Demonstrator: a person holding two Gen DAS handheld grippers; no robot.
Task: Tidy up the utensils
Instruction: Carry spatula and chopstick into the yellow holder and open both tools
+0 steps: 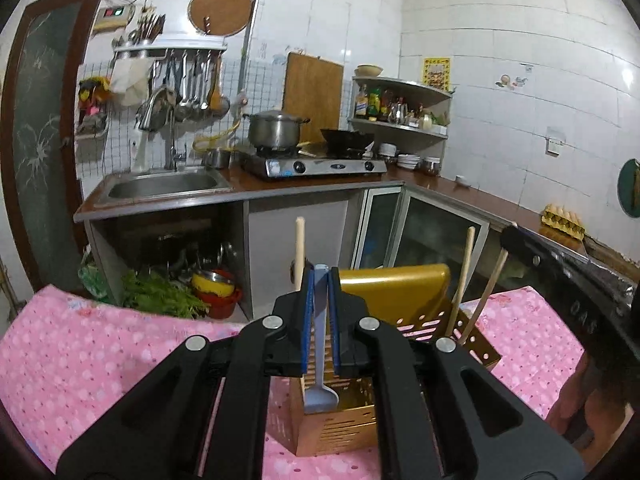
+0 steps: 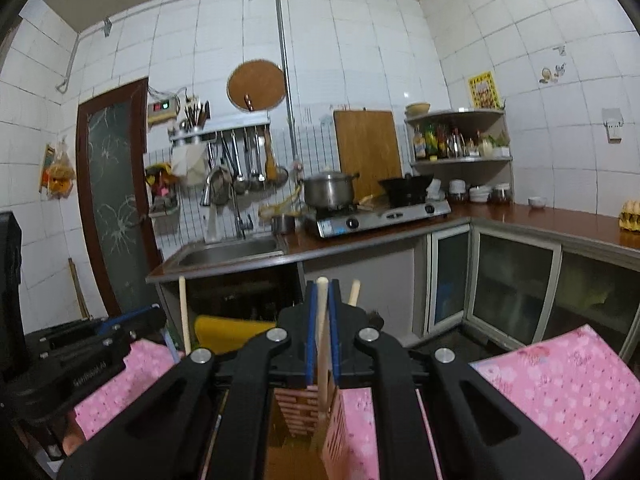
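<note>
Your left hand-held gripper (image 1: pixel 321 312) is clamped tight on a pale blue spoon (image 1: pixel 319 380), bowl end down inside the front compartment of the gold utensil holder (image 1: pixel 404 292). The holder stands on the pink-clothed surface (image 1: pixel 100 352) (three wooden utensils already lean in its other compartments). Your right hand-held gripper (image 2: pixel 322 332) is pinched shut on a wooden chopstick (image 2: pixel 322 344), held upright with its lower end down in the holder's slotted opening.
</note>
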